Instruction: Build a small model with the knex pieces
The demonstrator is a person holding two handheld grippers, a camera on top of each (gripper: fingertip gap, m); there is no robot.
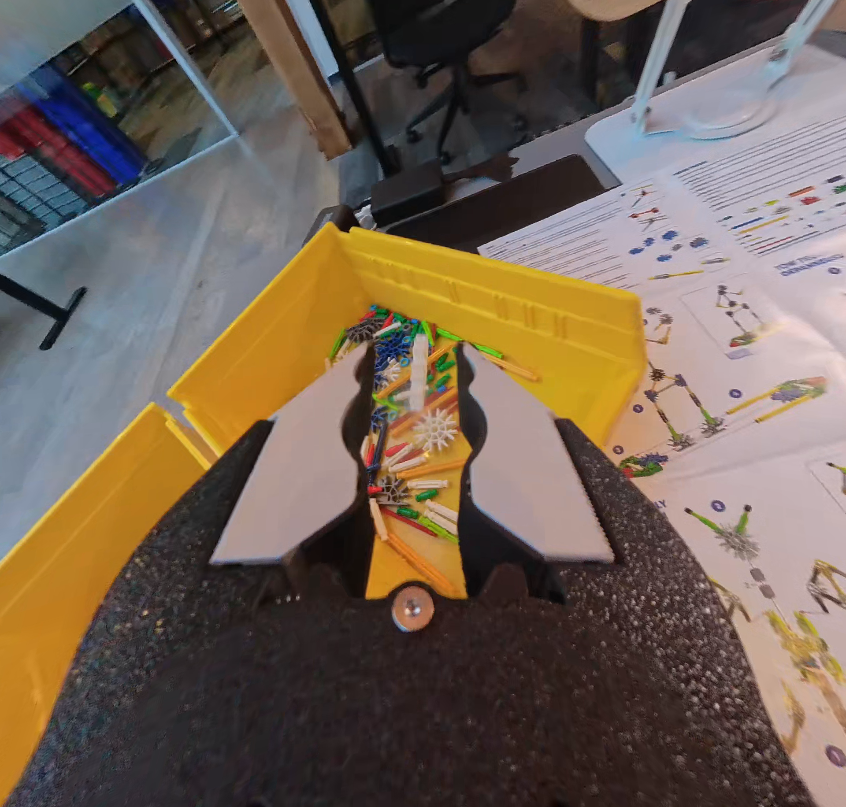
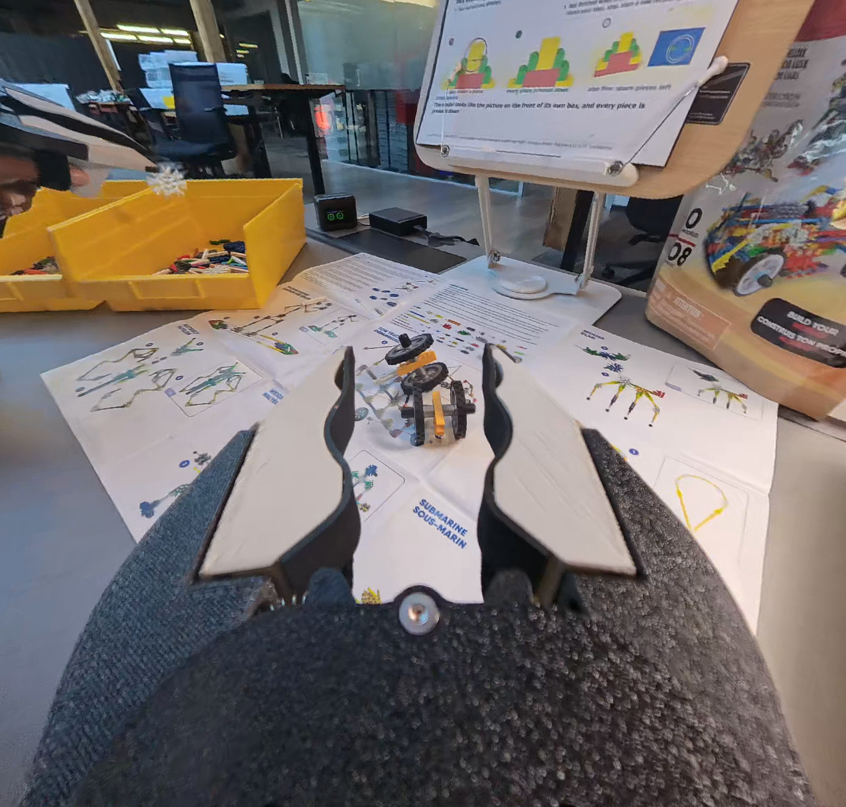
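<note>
Left gripper point(image 1: 414, 350) spread, hovering over the yellow bin point(image 1: 503, 300) of loose rods and connectors point(image 1: 412, 419), white snowflake connector point(image 1: 435, 429) below, apparently ungripped. Right gripper point(image 2: 419, 355) spread, empty, over the wheeled sub-assembly point(image 2: 428, 393) mid-sheet point(image 2: 595, 442). Build partial.

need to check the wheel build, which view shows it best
The right wrist view: the wheel build sits on the sheet between the open right gripper fingers, sharp and unblocked. The left wrist view doesn't show it.
</note>
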